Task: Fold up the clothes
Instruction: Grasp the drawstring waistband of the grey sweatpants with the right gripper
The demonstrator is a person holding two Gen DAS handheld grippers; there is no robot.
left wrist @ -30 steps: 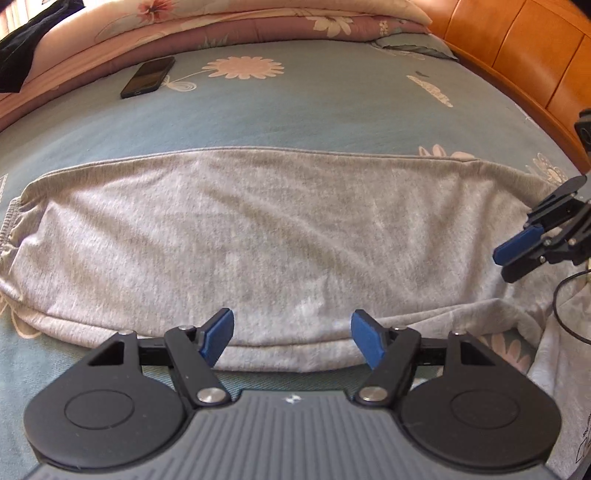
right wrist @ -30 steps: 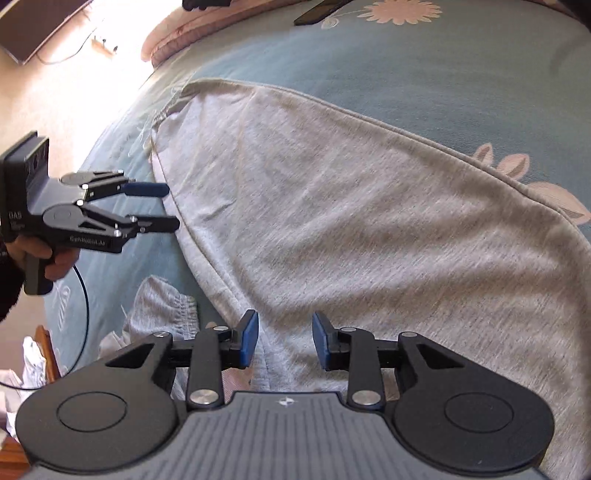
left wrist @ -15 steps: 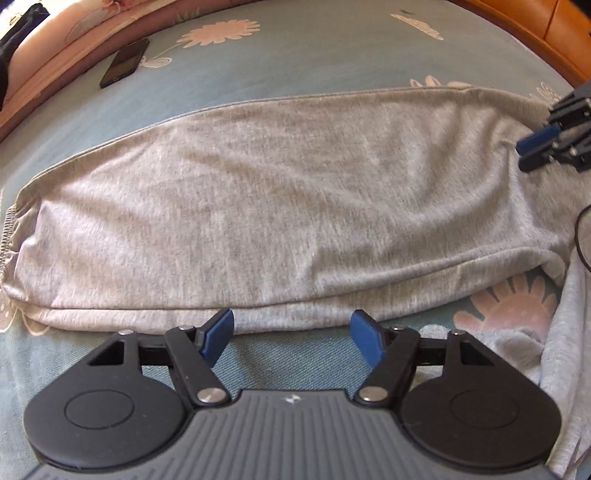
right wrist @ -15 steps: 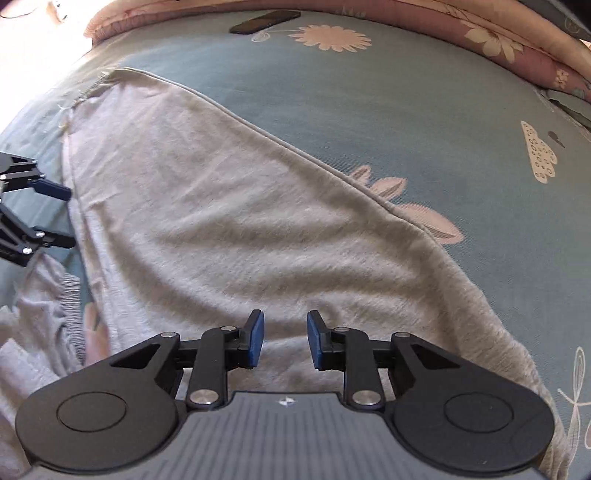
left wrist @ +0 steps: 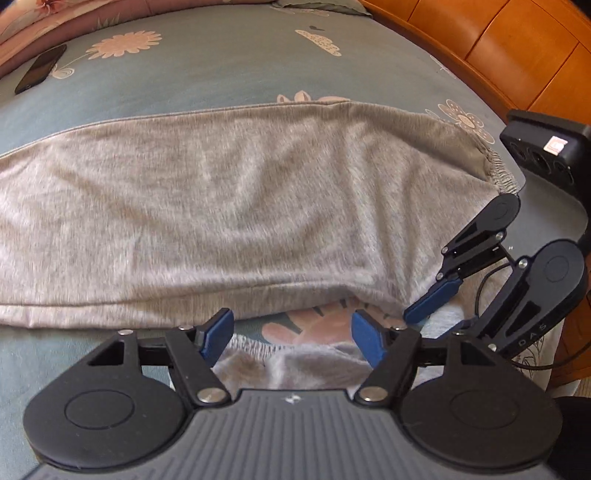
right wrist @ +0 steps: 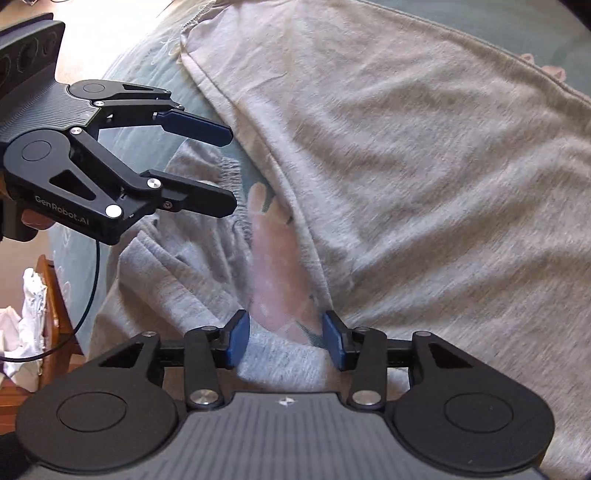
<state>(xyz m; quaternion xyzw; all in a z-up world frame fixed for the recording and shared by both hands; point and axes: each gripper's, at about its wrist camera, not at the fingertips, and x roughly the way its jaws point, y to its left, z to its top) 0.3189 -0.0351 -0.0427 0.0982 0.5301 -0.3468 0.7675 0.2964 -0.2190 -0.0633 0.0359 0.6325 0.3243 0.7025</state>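
Note:
Grey sweatpants (left wrist: 240,206) lie flat across the blue flowered bedsheet (left wrist: 221,62), with the elastic waistband (left wrist: 495,166) at the right end. A bunched grey part (left wrist: 258,347) lies at the near edge. My left gripper (left wrist: 291,338) hovers open above that bunch, jaws widening slightly, nothing between the pads. My right gripper (left wrist: 443,314) is close by on the right. In the right wrist view my right gripper (right wrist: 286,343) is opening over the bunched cloth (right wrist: 192,266), its pads not pressing on it. The left gripper (right wrist: 229,170) is at the left, open.
A dark phone (left wrist: 40,72) lies on the sheet at the far left. A pink quilt (left wrist: 55,14) runs along the back. The wooden bed frame (left wrist: 498,48) curves along the right. A black cable (right wrist: 88,288) hangs by the bed's edge, near white cloth (right wrist: 22,314).
Both grippers have come together at the near right edge of the sweatpants, over the bunched part. The right gripper's jaws stand wider than before. The left jaws look the same.

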